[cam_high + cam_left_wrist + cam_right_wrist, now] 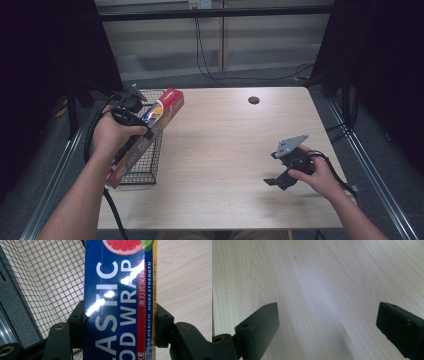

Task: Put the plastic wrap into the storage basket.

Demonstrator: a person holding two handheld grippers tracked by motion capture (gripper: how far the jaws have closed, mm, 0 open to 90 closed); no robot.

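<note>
Looks like the carrying step: the left gripper is clamped across a long plastic wrap box, held tilted over the wire basket at the table's left edge. The right gripper sits wide apart, holding nothing, over bare wood. Next move is probably lowering the box carefully, either into the basket or onto the table.

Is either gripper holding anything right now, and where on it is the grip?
The left gripper is shut on the plastic wrap box, jaws clamping its two long sides, over the wire basket. The right gripper is open above the table, holding nothing.
</note>
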